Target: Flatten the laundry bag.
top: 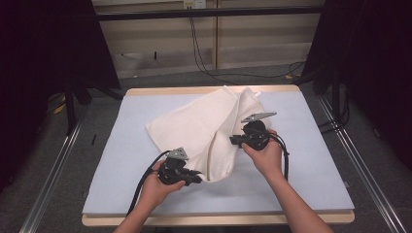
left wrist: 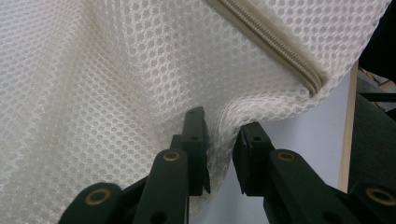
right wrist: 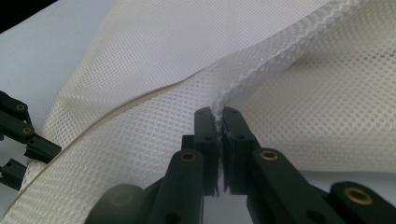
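A white mesh bag [top: 194, 126] lies crumpled on the pale blue mat [top: 316, 160], its beige zipper [left wrist: 275, 46] running along one edge. My left gripper [top: 197, 178] sits at the bag's near corner. In the left gripper view the jaws [left wrist: 223, 126] stand slightly apart, with a fold of mesh [left wrist: 140, 70] lying loose against the left one. My right gripper [top: 233, 141] is at the bag's right side, raised a little. In the right gripper view it [right wrist: 217, 114] is shut on a pinched ridge of mesh [right wrist: 303, 93]. The left gripper [right wrist: 28, 140] shows at that view's left edge.
The mat covers a wooden table [top: 218, 219] with bare mat left, right and in front of the bag. Black stands and dark curtains flank the table. Cables [top: 204, 58] trail on the grey floor behind, and metal rails [top: 53, 170] run along both sides.
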Tool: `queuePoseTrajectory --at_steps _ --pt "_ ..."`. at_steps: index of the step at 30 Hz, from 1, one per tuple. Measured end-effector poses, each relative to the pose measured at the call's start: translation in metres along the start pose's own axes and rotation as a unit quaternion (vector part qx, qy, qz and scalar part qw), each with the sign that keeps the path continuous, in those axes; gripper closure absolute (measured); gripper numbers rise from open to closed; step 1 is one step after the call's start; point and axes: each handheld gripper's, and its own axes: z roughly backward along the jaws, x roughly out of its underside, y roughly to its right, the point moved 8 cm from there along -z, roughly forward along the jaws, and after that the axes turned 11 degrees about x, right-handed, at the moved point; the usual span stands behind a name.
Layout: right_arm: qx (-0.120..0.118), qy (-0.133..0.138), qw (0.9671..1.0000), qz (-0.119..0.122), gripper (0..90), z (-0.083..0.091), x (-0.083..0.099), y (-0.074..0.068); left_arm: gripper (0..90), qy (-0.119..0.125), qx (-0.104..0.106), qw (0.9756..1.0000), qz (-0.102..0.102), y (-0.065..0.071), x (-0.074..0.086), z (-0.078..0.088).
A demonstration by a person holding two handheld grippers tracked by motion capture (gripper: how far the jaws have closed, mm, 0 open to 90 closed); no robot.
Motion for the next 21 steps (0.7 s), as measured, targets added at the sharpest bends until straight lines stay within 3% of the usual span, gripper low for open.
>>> queuePoseTrajectory --at_steps 8,10,11,21 --pt "0.005 0.006 1.0 -0.003 86.0 0.005 0.009 0.001 69.6 -0.008 0.008 0.9999 0.01 0.0 0.0 0.003" --pt "0.005 0.008 1.0 -0.004 86.0 0.006 0.01 0.002 68.4 0.004 0.011 0.9998 0.015 0.001 -0.001 0.002" --pt "0.006 0.007 0.9999 -0.005 86.0 0.006 0.011 0.002 66.9 -0.004 0.008 0.9999 0.014 0.0 -0.001 0.004" --pt "0.01 0.005 0.9999 -0.005 86.0 0.009 0.025 0.005 54.0 0.01 0.014 0.9996 0.024 0.0 -0.004 0.007"
